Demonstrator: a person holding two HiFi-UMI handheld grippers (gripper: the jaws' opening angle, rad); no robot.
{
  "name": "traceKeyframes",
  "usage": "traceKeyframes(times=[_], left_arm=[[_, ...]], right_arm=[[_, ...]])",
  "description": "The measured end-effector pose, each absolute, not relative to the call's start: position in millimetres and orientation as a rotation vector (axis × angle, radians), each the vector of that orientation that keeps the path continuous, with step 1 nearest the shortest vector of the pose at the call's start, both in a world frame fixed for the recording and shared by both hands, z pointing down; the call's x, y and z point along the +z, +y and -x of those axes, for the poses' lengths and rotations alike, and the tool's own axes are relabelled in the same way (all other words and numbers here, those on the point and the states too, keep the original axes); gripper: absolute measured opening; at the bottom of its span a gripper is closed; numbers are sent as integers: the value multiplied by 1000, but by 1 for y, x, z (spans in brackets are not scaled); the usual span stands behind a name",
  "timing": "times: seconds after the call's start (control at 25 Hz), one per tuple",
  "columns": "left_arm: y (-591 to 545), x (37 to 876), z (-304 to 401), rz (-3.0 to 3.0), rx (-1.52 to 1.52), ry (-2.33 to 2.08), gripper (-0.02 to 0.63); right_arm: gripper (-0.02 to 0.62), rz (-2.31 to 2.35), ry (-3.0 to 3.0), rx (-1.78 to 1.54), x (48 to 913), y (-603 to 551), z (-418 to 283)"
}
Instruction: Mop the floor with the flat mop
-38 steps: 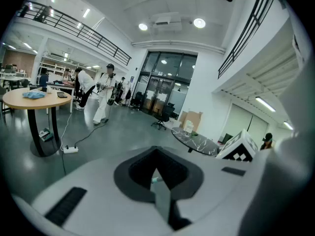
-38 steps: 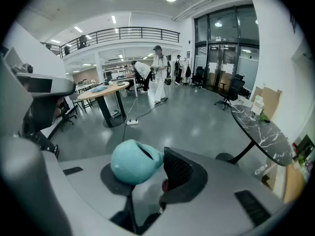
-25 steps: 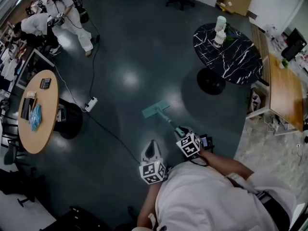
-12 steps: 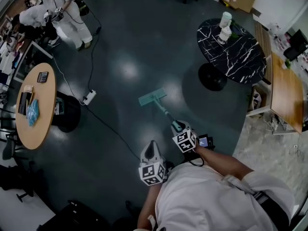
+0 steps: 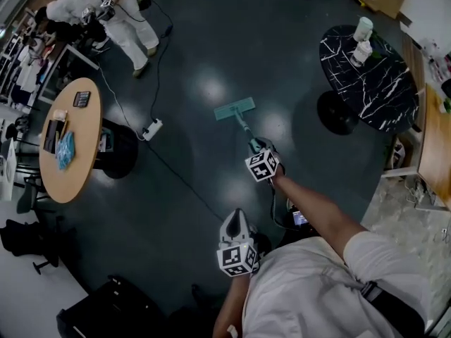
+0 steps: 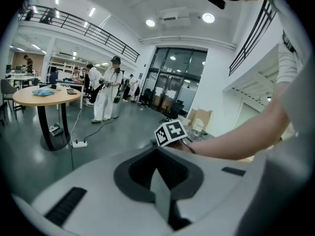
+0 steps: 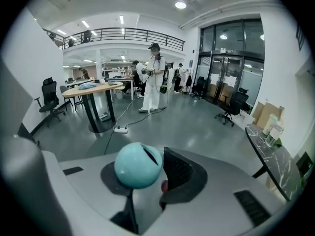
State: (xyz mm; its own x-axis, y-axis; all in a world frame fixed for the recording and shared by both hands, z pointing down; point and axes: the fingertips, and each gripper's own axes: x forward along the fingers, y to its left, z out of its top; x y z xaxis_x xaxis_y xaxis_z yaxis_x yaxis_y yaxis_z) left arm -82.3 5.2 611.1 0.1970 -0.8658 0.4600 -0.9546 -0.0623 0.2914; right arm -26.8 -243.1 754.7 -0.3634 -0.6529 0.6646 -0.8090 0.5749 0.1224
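Two grippers, one busy. Right gripper (image 5: 258,151), just right of centre in the head view, jaws clamped on the rounded teal handle end (image 7: 138,165) of the flat mop (image 5: 235,108); mop head flat on the dark floor (image 5: 211,41), upper centre. Left gripper (image 5: 236,220), lower centre, jaws pressed together, empty, well apart from the mop.

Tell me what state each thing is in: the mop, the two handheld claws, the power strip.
flat mop: head flat on the floor.
right gripper: shut on the flat mop.
left gripper: shut, holding nothing.
power strip: lying on the floor, cable attached.
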Motion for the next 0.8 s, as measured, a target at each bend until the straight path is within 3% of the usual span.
traceKeyframes(times=[0.32,0.8], left_arm=[[14,615,102,-1889,202,-1745,5],[-7,598,104,-2012,125,-1686,5]], right_arm=[[115,-1127,-2113,272,755,-254,18],[115,-1043,-2033,425,691,-48,-82]])
